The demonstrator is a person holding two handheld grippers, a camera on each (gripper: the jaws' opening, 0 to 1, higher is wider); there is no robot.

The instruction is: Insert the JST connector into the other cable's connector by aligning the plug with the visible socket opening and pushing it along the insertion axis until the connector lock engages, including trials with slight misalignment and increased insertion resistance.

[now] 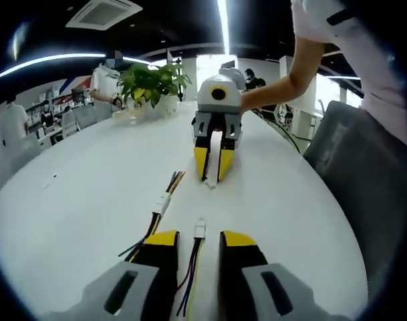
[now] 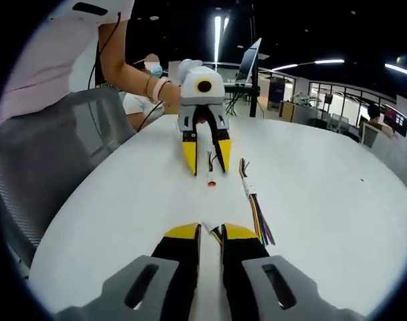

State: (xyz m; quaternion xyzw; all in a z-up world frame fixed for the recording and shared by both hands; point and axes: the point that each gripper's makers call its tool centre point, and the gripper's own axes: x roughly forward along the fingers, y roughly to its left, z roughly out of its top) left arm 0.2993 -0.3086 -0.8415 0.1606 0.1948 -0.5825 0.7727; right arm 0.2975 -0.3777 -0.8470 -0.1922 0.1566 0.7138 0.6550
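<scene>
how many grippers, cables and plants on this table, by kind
grippers: 2
cables: 3
plants: 1
total: 6

cable (image 1: 190, 267) on table (image 1: 76, 200) between left gripper (image 1: 198, 251) fingers | second cable (image 1: 164, 200) lies beside

Two cables lie flat on white bench (image 1: 76, 200), apart: plug cable (image 1: 199, 231) between left tool's jaws, white head forward; socket cable (image 1: 164, 200) alongside, multicolour wires splayed.
</scene>
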